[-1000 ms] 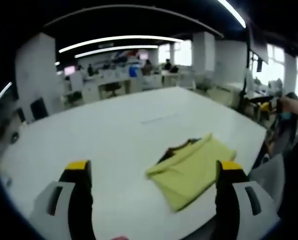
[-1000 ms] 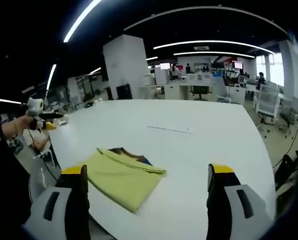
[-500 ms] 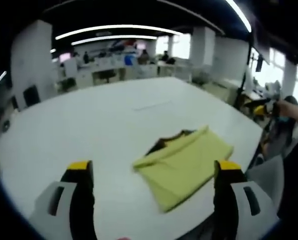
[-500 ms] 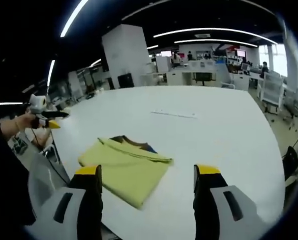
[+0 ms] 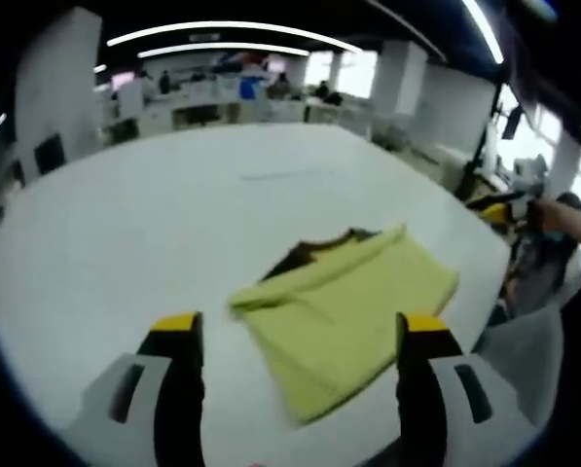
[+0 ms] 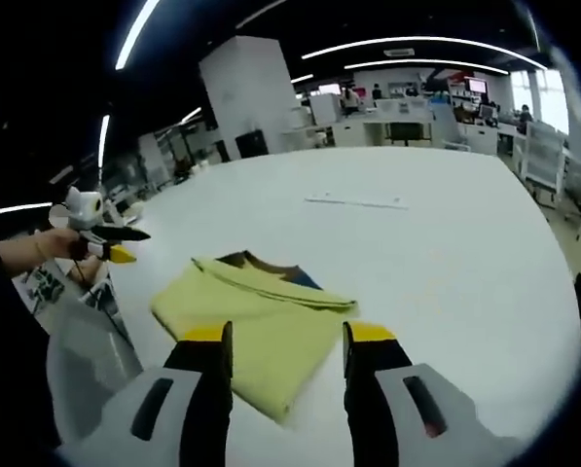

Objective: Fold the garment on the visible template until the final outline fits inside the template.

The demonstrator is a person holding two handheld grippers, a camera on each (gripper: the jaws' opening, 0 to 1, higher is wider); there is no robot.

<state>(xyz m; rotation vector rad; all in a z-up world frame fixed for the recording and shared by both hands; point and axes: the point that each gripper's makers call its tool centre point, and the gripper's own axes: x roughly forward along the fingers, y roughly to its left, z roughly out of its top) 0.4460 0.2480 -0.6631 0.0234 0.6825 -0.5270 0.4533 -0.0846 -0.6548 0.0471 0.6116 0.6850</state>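
Note:
A yellow garment (image 5: 348, 302), folded into a rough rectangle with a dark collar showing at its far edge, lies near the edge of the white table (image 5: 125, 224). My left gripper (image 5: 300, 336) is open above its near side, the cloth showing between the yellow-tipped jaws. In the right gripper view the same garment (image 6: 246, 311) lies just beyond my right gripper (image 6: 287, 336), whose jaws stand fairly close together but apart, with nothing held. Each gripper appears in the other's view, hand-held off the table edge: the right gripper (image 5: 509, 202) and the left gripper (image 6: 100, 238).
A thin pale strip (image 6: 353, 201) lies on the table beyond the garment, also seen in the left gripper view as a faint strip (image 5: 278, 175). The table edge runs close by the garment. Desks, chairs and pillars fill the office behind.
Both views have come closer to the garment and tilted down. The right gripper's jaws have narrowed a good deal; the left's narrowed slightly. The garment lies as before.

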